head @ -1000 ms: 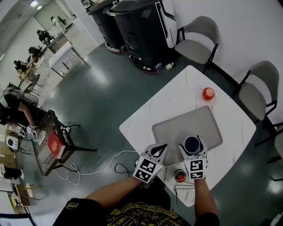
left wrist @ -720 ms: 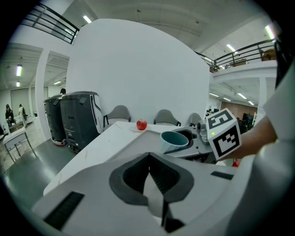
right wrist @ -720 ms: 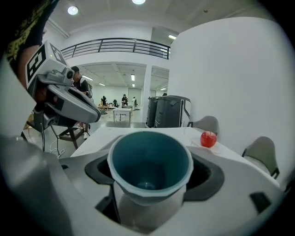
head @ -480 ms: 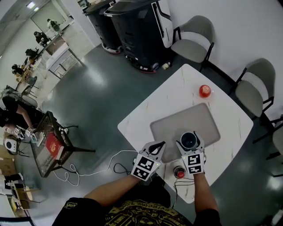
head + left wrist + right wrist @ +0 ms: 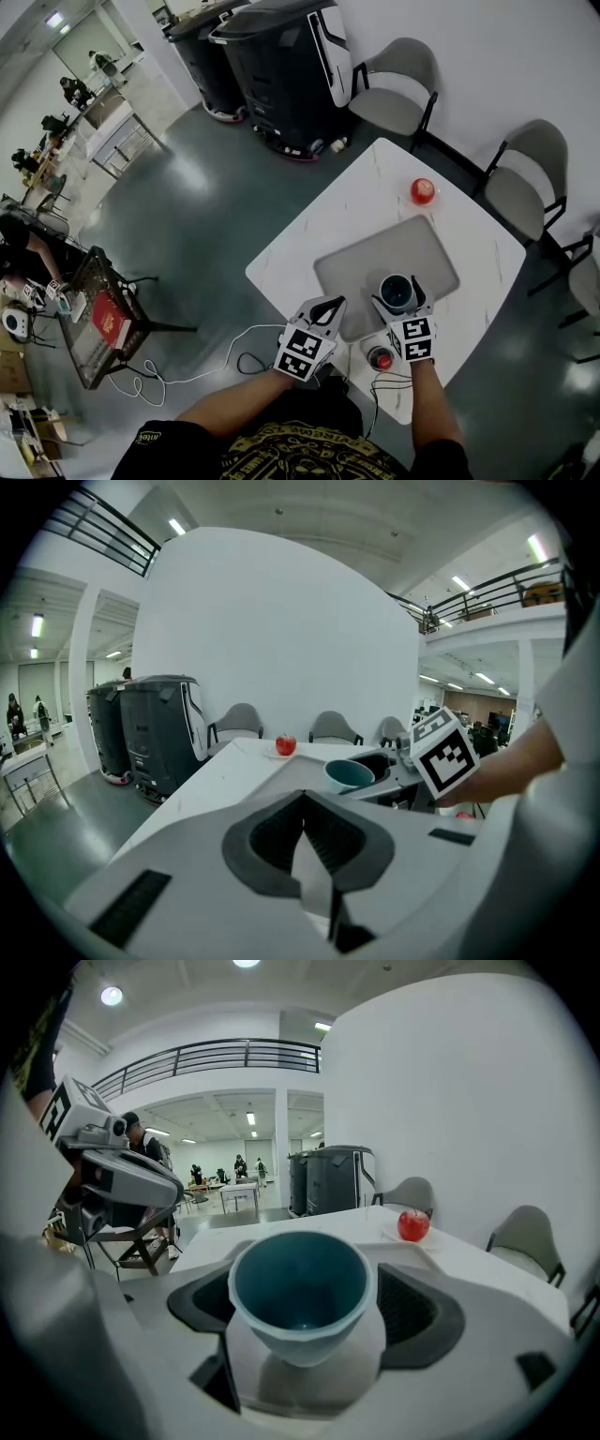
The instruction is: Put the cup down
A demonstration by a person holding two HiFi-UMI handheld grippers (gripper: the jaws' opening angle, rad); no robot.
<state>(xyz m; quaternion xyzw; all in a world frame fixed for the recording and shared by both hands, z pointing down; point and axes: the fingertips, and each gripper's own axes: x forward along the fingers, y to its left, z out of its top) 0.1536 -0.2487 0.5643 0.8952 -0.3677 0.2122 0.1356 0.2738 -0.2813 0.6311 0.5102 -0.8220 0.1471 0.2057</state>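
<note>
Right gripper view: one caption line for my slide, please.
Teal cup between the right gripper's jaws, which have just been opening; red apple on the white table beyond.

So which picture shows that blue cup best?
The right gripper view: the cup fills the middle, between the jaws of the right gripper, which have just been opening, and you see inside. The head view shows it small from above on the grey mat; the left gripper view catches only its upper part.
</note>
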